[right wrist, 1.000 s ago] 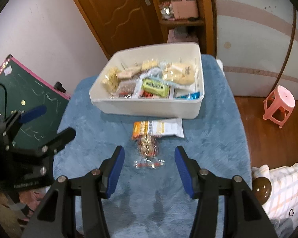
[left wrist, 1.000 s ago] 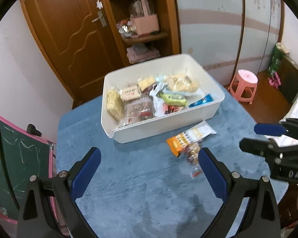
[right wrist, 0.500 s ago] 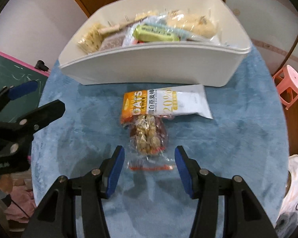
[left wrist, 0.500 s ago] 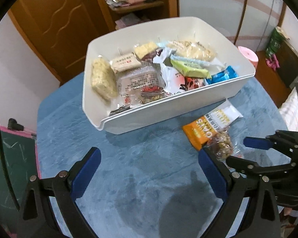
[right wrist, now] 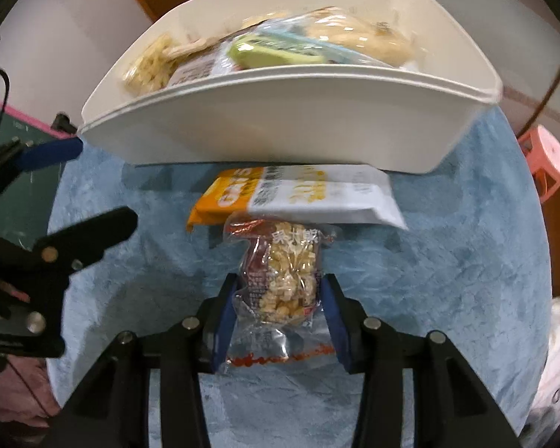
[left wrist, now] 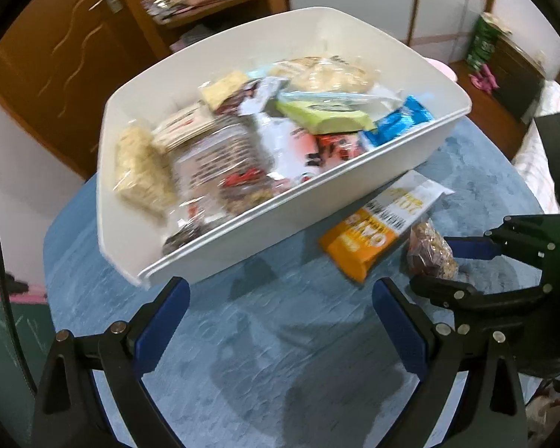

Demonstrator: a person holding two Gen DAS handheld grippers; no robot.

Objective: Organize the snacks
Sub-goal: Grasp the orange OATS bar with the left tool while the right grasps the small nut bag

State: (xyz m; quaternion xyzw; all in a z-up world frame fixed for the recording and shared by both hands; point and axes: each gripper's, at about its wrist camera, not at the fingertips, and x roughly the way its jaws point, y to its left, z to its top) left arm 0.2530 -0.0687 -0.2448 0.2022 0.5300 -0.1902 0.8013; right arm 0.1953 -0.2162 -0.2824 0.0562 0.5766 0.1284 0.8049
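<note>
A: Snacks status? Bin (left wrist: pixel 410 166) mostly filled; oat bar (right wrist: pixel 298 196) and nut pack (right wrist: pixel 283 280) remain on cloth.
B: Right gripper (right wrist: pixel 280 321) closing around nut pack; left gripper (left wrist: pixel 280 321) open, empty.

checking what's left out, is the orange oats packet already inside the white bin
No, the orange oats packet lies flat on the blue cloth just in front of the white bin, outside its wall.

I count one white bin (left wrist: pixel 354 201), with at least eight snack packets heaped in it; the blur hides the exact number. Two packets lie outside it: one orange-and-white oat bar (right wrist: pixel 291 194) and one clear nut bar (right wrist: pixel 283 280). One pink stool (right wrist: pixel 547 156) stands far right.
</note>
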